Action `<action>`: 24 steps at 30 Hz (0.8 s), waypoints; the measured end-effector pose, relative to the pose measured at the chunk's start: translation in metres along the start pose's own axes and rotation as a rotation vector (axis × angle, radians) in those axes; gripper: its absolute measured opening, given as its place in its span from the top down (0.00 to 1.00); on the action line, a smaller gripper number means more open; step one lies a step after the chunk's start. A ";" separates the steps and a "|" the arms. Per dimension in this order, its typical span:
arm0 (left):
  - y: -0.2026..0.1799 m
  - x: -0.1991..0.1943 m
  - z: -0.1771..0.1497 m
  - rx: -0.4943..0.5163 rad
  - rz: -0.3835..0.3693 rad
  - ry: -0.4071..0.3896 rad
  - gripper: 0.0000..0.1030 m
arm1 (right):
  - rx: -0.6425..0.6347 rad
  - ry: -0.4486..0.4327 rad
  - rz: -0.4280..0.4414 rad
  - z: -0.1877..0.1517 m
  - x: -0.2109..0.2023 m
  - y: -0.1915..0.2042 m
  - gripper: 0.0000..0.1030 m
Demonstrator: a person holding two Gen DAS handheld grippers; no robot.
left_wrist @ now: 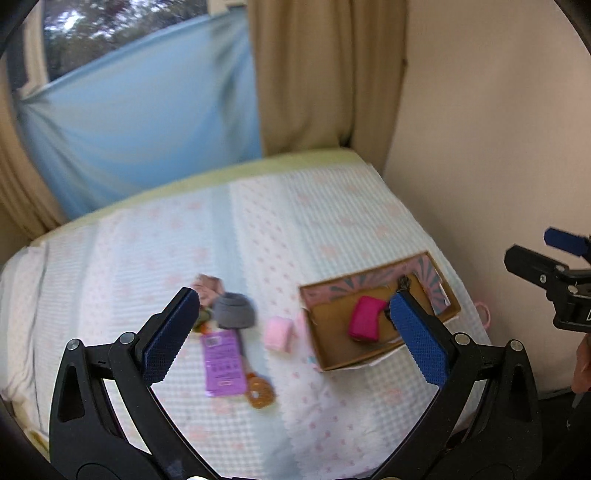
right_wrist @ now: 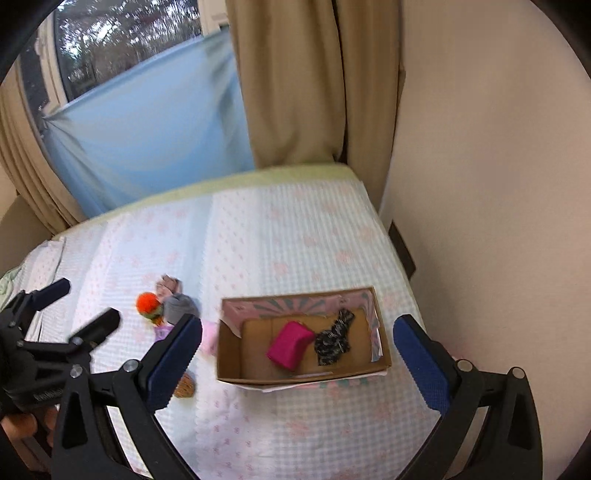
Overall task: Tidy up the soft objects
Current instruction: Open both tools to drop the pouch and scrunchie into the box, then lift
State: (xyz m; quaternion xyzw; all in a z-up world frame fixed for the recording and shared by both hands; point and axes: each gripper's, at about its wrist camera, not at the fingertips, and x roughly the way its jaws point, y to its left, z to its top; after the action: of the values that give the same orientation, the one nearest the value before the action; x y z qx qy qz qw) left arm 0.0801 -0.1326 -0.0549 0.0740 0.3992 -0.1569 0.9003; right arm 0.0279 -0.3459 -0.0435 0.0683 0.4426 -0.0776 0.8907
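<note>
A cardboard box (right_wrist: 229,354) lies on the bed and holds a magenta roll (right_wrist: 290,343) and a black-and-white knit piece (right_wrist: 334,338). The box (left_wrist: 325,354) and magenta roll (left_wrist: 364,319) also show in the left wrist view. Left of the box lie a light pink roll (left_wrist: 277,333), a grey roll (left_wrist: 234,311), a beige-pink cloth (left_wrist: 207,286), a purple card (left_wrist: 223,363) and a brown ring toy (left_wrist: 261,394). An orange pompom toy (right_wrist: 148,303) lies by the grey roll (right_wrist: 179,306). My left gripper (left_wrist: 295,332) is open and empty above these. My right gripper (right_wrist: 295,350) is open and empty above the box.
The bed (left_wrist: 332,206) has a white quilt with pink marks. A wall (right_wrist: 480,184) runs along its right side. Beige curtains (right_wrist: 295,81) and a blue sheet (right_wrist: 147,122) hang behind the far edge, under a window (right_wrist: 122,33).
</note>
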 end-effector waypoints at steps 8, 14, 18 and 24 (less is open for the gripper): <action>0.058 -0.070 -0.013 -0.068 0.038 -0.088 0.00 | -0.009 -0.125 0.021 -0.012 -0.058 0.042 0.00; 0.101 -0.087 -0.029 -0.121 0.030 -0.137 0.00 | -0.016 -0.163 0.073 -0.019 -0.064 0.072 0.00; 0.131 -0.082 -0.038 -0.132 0.041 -0.127 0.00 | -0.017 -0.164 0.102 -0.026 -0.058 0.095 0.00; 0.179 -0.058 -0.051 -0.143 0.041 -0.107 0.00 | 0.013 -0.142 0.121 -0.039 -0.036 0.134 0.00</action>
State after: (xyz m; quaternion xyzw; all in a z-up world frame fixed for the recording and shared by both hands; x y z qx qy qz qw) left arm 0.0689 0.0622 -0.0447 0.0095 0.3592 -0.1131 0.9263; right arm 0.0027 -0.2041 -0.0312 0.0952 0.3729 -0.0311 0.9224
